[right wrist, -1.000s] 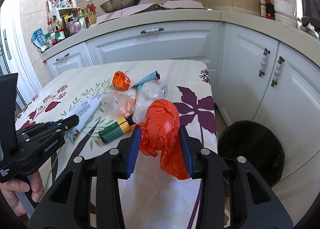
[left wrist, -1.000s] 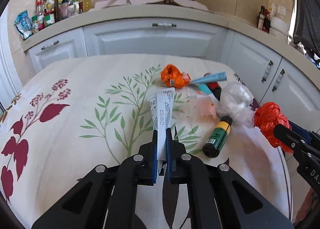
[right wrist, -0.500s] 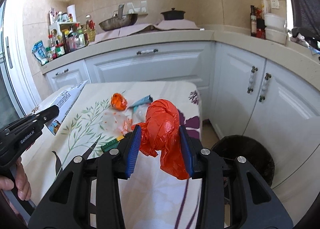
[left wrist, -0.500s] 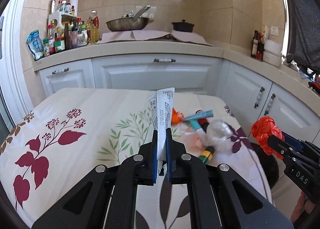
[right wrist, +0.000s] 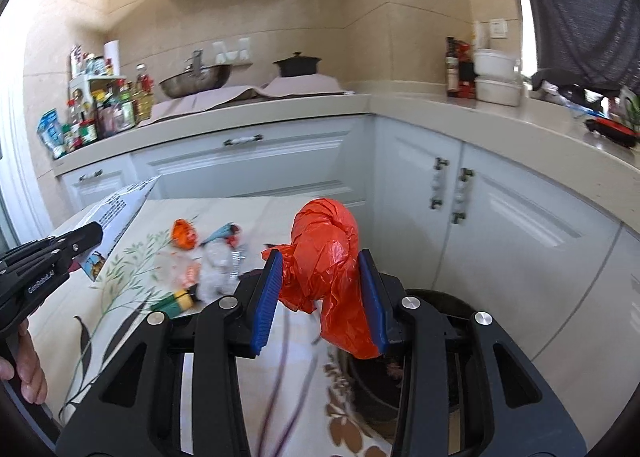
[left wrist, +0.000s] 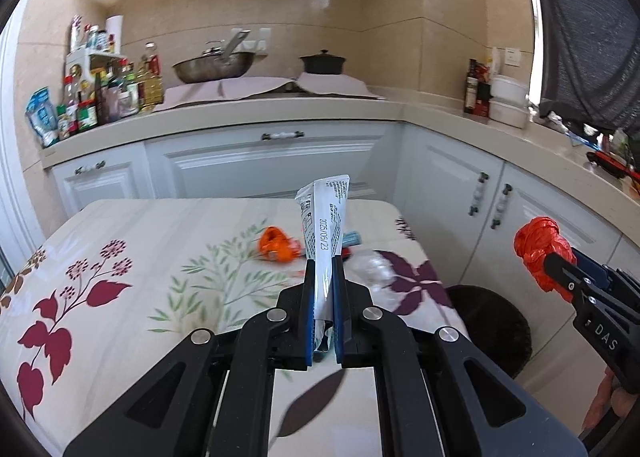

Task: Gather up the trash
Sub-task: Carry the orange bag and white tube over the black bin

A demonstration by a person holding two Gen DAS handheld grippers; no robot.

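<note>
My left gripper [left wrist: 321, 277] is shut on a flattened white tube [left wrist: 325, 217] that stands upright above the flowered tablecloth [left wrist: 120, 269]; the same tube [right wrist: 120, 205] shows at the left of the right wrist view. My right gripper [right wrist: 320, 277] is shut on a knotted red plastic bag [right wrist: 324, 253], held above the table's right end; the bag [left wrist: 540, 253] also shows at the right of the left wrist view. A black bin [right wrist: 440, 305] stands on the floor below it. On the table lie an orange wad [right wrist: 184, 234], a clear plastic bag [right wrist: 216, 277] and a green bottle [right wrist: 176, 303].
White cabinets [left wrist: 272, 165] run behind the table and along the right. The counter carries bottles [left wrist: 100, 93], a wok [left wrist: 214, 67] and a black pot [left wrist: 322, 62]. A person's fingers [right wrist: 24, 369] hold the left gripper's handle.
Both grippers have risen and swung toward the right with their loads. The table litter now sits lower and farther off, and the bin has come into the left wrist view.
</note>
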